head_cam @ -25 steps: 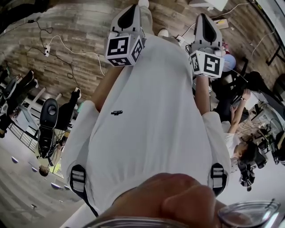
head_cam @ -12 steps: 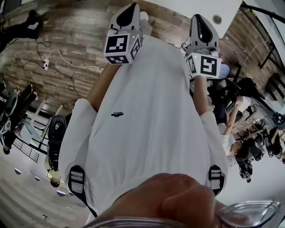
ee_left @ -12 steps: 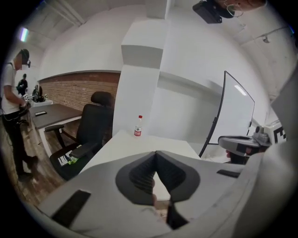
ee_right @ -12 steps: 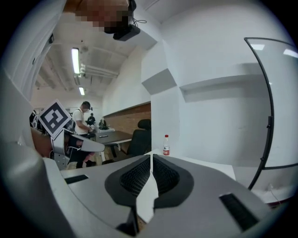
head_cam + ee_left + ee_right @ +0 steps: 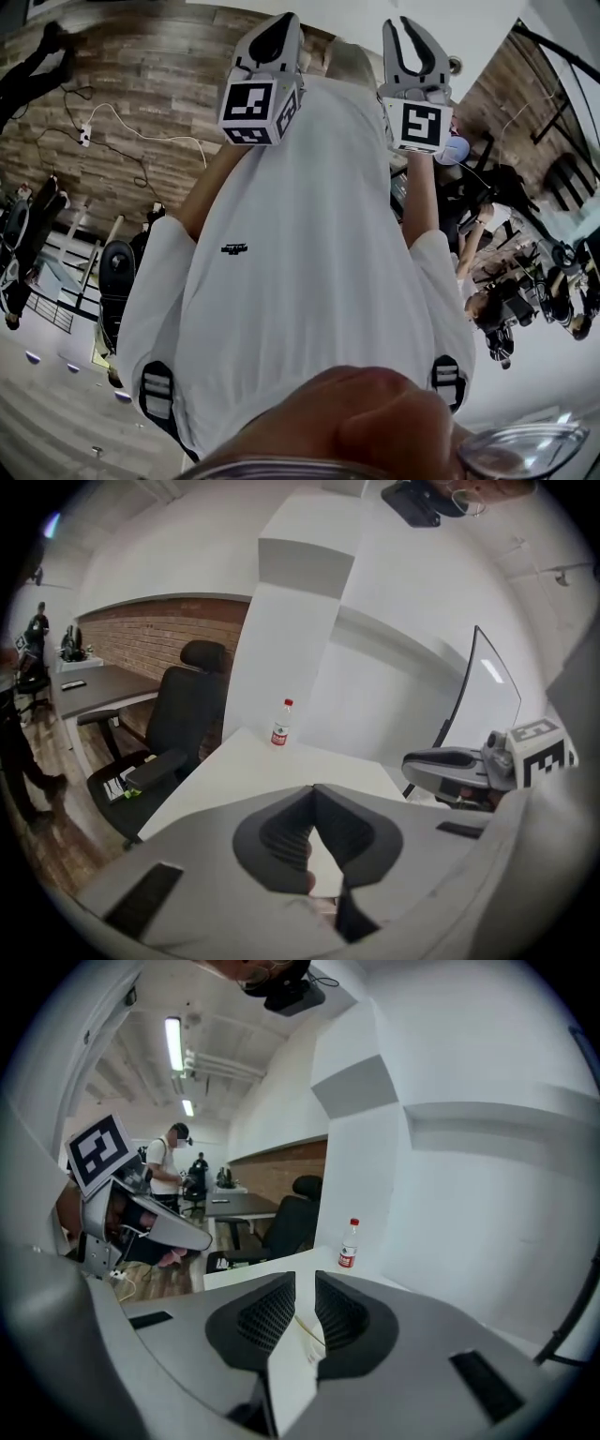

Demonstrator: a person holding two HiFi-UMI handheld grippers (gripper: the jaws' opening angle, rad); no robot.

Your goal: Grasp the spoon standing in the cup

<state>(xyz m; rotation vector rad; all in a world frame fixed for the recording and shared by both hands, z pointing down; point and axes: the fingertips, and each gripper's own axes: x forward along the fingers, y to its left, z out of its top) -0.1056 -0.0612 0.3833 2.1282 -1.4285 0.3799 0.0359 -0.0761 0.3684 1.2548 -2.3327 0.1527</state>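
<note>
Through the gap in the right gripper view I see a white cup point(image 5: 313, 1342) with a thin pale spoon point(image 5: 305, 1326) leaning in it, on the white table point(image 5: 246, 1277) some way ahead. My right gripper point(image 5: 305, 1277) has its jaws opening, a narrow gap between the pads and nothing held. The head view shows it raised in front of the person's white shirt, right gripper point(image 5: 403, 28) parted. My left gripper point(image 5: 283, 21) is up beside it, shut and empty; in its own view the left gripper point(image 5: 314, 787) tips meet. The cup is hidden from the head view.
A water bottle point(image 5: 349, 1244) with a red cap stands on the table by the white wall, also the bottle point(image 5: 279, 726) in the left gripper view. A black office chair point(image 5: 183, 714) stands at the table's left. A curved monitor point(image 5: 480, 700) stands at the right. People stand farther back.
The right gripper's jaws have gone from shut to parted. Both grippers have risen a little in the head view, and the view has swung.
</note>
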